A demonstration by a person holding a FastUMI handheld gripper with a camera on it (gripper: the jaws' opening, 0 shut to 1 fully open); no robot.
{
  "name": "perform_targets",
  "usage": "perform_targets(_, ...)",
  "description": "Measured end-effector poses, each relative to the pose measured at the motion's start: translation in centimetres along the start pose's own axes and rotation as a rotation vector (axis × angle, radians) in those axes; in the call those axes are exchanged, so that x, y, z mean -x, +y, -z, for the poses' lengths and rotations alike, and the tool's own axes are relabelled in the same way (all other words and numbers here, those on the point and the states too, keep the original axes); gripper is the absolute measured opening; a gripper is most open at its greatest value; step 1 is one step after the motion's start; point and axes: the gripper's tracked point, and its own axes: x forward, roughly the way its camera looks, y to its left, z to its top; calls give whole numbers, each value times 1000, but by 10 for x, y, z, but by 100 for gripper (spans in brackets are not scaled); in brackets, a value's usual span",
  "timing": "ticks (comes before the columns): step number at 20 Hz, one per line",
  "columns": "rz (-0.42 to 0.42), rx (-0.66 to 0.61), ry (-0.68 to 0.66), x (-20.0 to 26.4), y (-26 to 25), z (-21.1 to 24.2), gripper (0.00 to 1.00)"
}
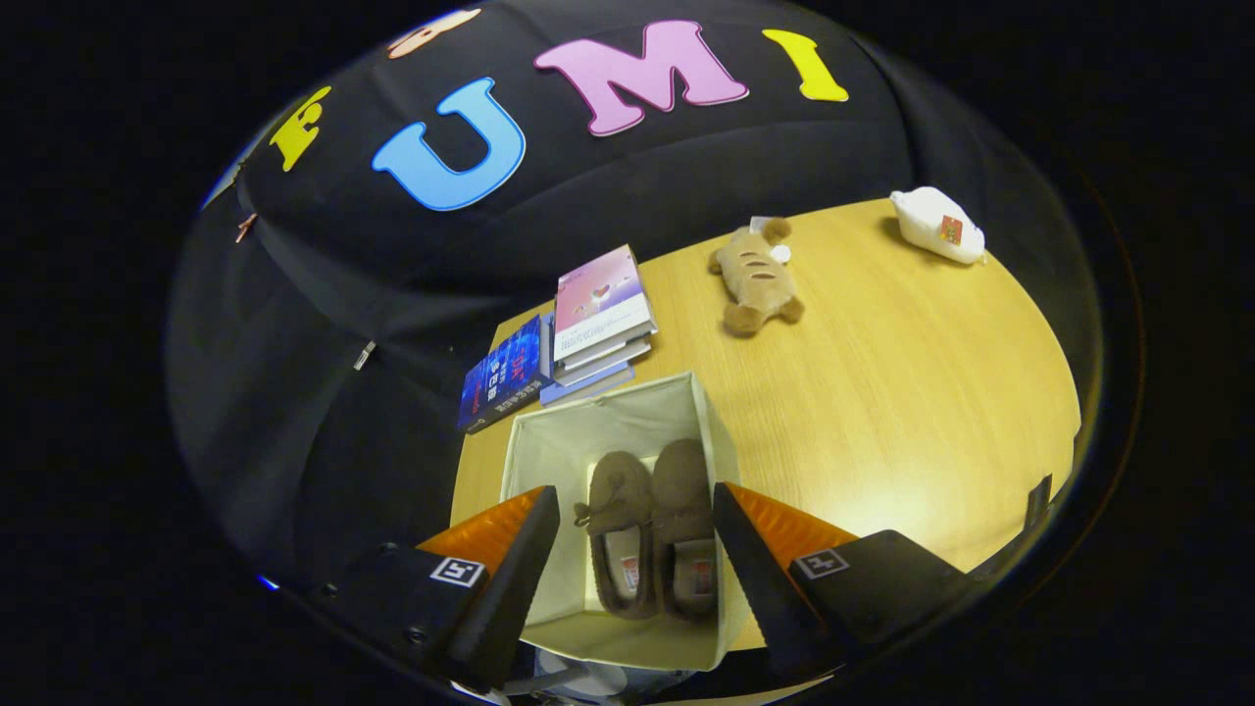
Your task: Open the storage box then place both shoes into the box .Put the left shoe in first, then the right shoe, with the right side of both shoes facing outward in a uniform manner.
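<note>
Shoes (652, 525) lie side by side in box (711, 417), toes pointing away from spread hand-held gripper (637, 559).

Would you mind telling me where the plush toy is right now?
In the gripper view, the plush toy lies on the wooden table, beyond the open storage box, between the stack of books and the white pouch.

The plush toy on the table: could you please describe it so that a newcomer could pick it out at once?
Start from the wooden table and look past the open storage box that holds both shoes, which show between the open gripper fingers. Beyond the box, right of the stacked books, lies the plush toy. Alone among its neighbours it is soft, brown and limbed.
</note>
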Motion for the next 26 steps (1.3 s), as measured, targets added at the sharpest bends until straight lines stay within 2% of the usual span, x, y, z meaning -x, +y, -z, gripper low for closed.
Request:
perform_targets(8,10,148,-295,80,-42,-82,99)
perform_targets(12,-27,296,-459,126,-57,-115,99)
perform_targets(15,-14,393,-567,157,-79,-130,99)
perform_targets(16,13,411,-592,165,-90,-133,98)
perform_targets(19,53,444,-659,192,-122,-143,98)
perform_targets(23,-8,426,-752,228,-138,-146,98)
perform_targets(26,44,427,-772,233,-164,-137,98)
